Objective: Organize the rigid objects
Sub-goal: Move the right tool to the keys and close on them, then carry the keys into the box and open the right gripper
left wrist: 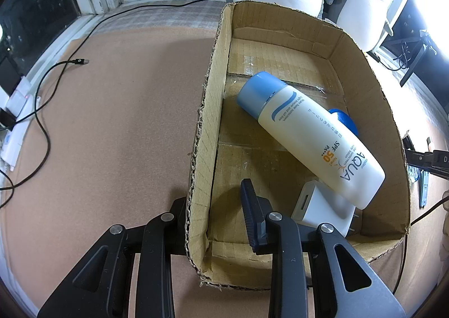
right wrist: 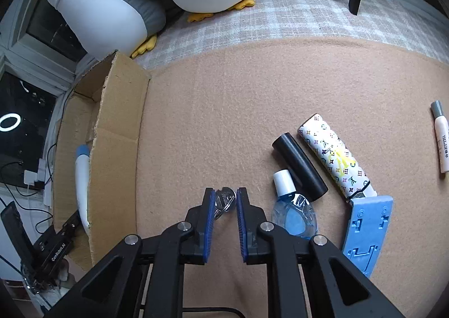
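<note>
A cardboard box (left wrist: 209, 110) holds a white sunscreen bottle (left wrist: 308, 132) with a blue cap, a white charger (left wrist: 322, 205) and a blue object (left wrist: 346, 120). My left gripper (left wrist: 213, 205) is open and straddles the box's left wall, one finger (left wrist: 252, 214) inside, the other outside. My right gripper (right wrist: 226, 205) sits low over the carpet with its blue pads on either side of a silver key (right wrist: 224, 200); it is partly closed and I cannot tell if the pads touch the key. The box (right wrist: 118, 132) also shows in the right wrist view, to the left.
To the right of the key lie a small clear blue bottle (right wrist: 294, 214), a black cylinder (right wrist: 300, 166), a patterned white case (right wrist: 334, 155), a light blue plastic part (right wrist: 367, 231) and a marker (right wrist: 442, 138). Plush penguins (right wrist: 106, 0) stand behind. Cables (left wrist: 45, 127) lie at left.
</note>
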